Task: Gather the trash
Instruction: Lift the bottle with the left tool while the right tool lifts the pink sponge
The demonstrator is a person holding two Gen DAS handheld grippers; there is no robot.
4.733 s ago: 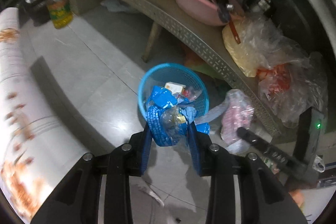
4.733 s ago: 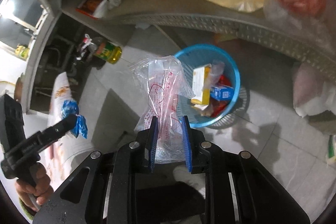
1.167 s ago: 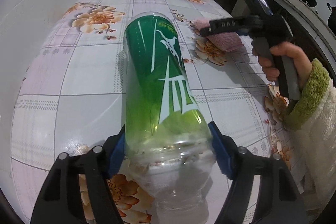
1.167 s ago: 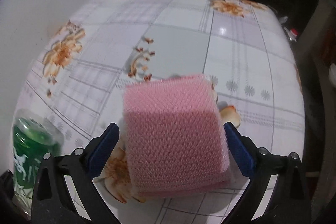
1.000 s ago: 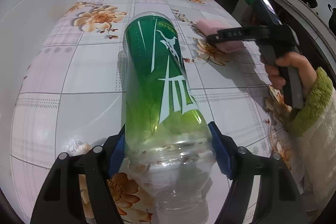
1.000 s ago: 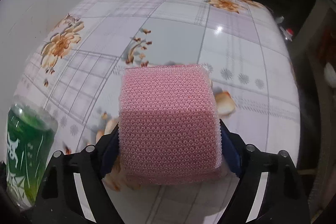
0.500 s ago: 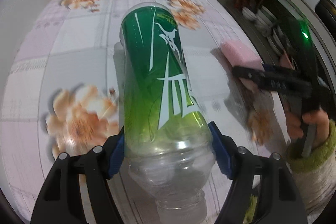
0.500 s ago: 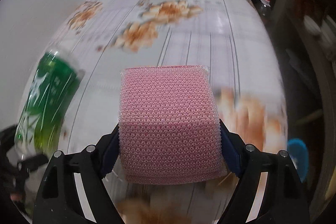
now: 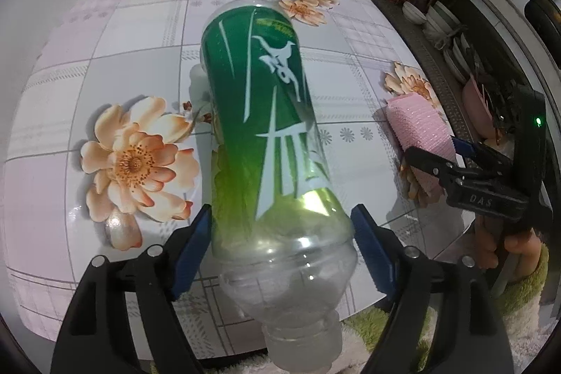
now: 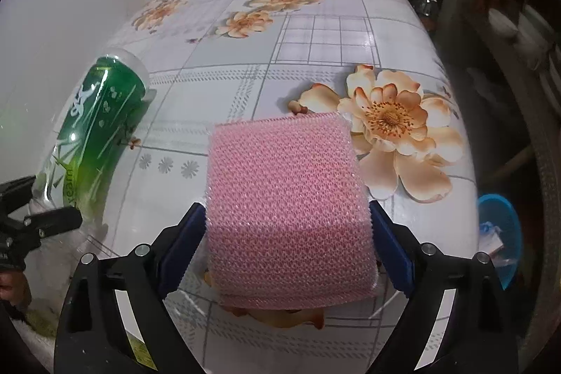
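A clear plastic bottle (image 9: 266, 114) with a green label lies slanted over the flowered table (image 9: 140, 34), neck toward me and past the table's front edge. My left gripper (image 9: 280, 212) has its blue pads against the bottle's shoulder on both sides, and its jaws are opening. A pink mesh sponge (image 10: 287, 198) sits between the pads of my right gripper (image 10: 286, 211), just above the table near its front edge. Those jaws are opening too, and both pads still touch the sponge. Each wrist view shows the other side: the sponge (image 9: 417, 125) and the bottle (image 10: 94, 128).
A blue basket (image 10: 498, 233) with scraps stands on the floor past the table's right edge. A shelf with bowls and plates (image 9: 438, 20) runs along the right. A white wall borders the table's left. A hand (image 9: 515, 244) in a green cuff holds the right gripper.
Both grippers carried the bottle and sponge toward the table's front edge, the right one further to the right. The blue basket has come into the right wrist view.
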